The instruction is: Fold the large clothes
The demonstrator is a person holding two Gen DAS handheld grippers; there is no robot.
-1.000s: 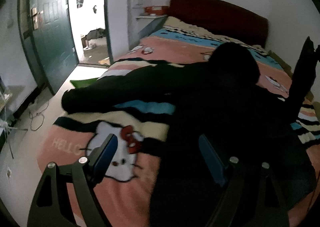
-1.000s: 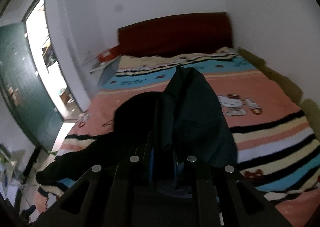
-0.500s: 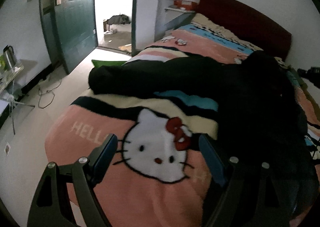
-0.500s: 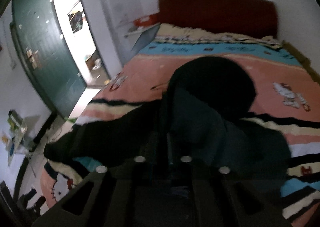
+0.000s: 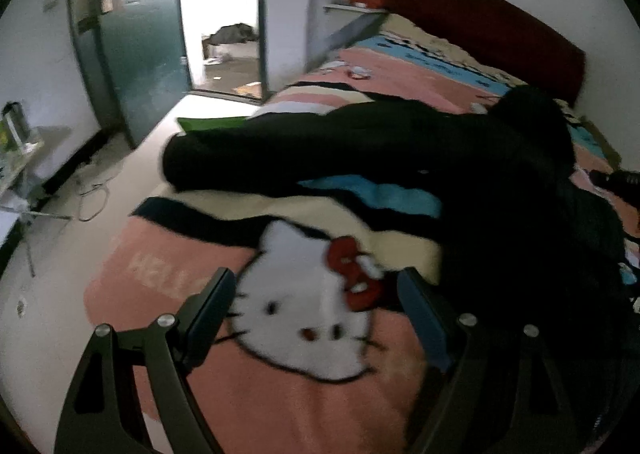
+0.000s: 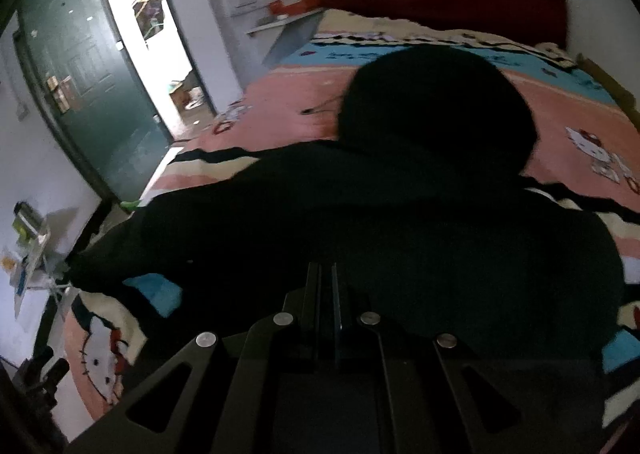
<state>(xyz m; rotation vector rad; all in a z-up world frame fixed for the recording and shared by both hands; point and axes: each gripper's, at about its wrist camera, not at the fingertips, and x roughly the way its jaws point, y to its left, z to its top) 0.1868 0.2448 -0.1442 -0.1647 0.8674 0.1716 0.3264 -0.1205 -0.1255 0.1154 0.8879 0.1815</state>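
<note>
A black hooded jacket (image 5: 400, 149) lies spread across the bed, its hood (image 5: 532, 109) toward the headboard and one sleeve (image 5: 188, 157) reaching the bed's left edge. My left gripper (image 5: 314, 278) hangs open over the white cat face on the blanket (image 5: 304, 394), with nothing between its fingers and the jacket just to its right. In the right wrist view my right gripper (image 6: 322, 270) is shut low on the jacket's body (image 6: 400, 213), below the hood (image 6: 436, 105). The pinched cloth is too dark to make out.
A pink striped blanket covers the bed, with a dark red headboard (image 5: 480, 21) at the far end. A green door (image 5: 136, 53) stands open to the left. A small cluttered table (image 5: 16, 157), a floor cable (image 5: 92, 197) and a green item (image 5: 208, 123) lie beside the bed.
My right gripper came down and forward with the lifted jacket cloth, which now lies flat over the body. My left gripper shifted left off the jacket to above the cat face.
</note>
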